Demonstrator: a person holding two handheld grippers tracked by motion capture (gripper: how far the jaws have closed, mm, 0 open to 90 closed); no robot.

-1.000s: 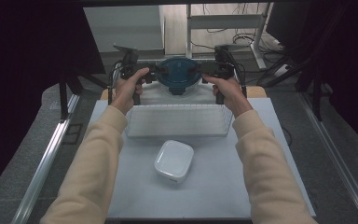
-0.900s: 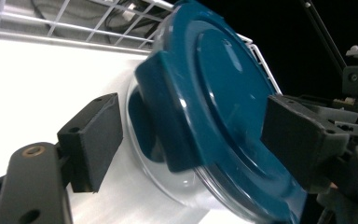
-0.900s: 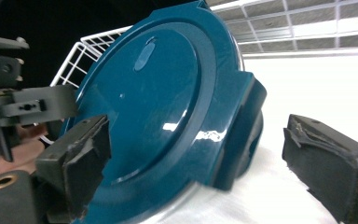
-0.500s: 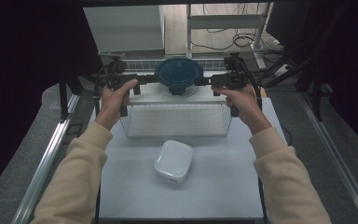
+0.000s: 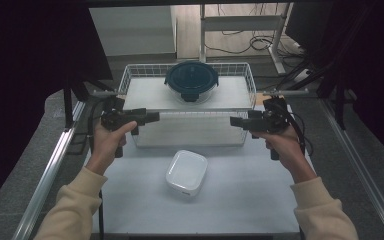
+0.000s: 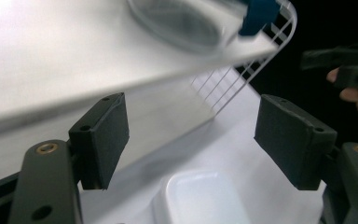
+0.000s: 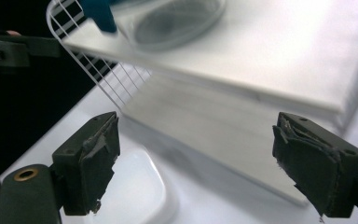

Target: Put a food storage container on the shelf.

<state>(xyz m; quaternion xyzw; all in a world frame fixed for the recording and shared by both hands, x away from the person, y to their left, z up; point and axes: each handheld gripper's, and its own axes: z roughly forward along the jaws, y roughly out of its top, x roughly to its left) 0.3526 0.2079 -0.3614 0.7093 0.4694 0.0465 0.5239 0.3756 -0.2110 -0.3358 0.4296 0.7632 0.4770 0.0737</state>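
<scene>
A white wire basket (image 5: 130, 85) holding a round lidded glass container (image 5: 191, 80) sits on the counter (image 5: 240, 200), likely rigid yet fragile-laden, best gripped at its side rims, between the released left hand-held gripper (image 5: 152, 117) and right hand-held gripper (image 5: 235, 121).

Dim, dark-edged high view with soft overhead light on the white table (image 5: 240, 200), faint shadow under the white container (image 5: 186, 175); both gripper views blown out at the basket floor (image 6: 51, 56), motion-blurred on the wire basket (image 7: 116, 79), near jaws fairly sharp.
</scene>
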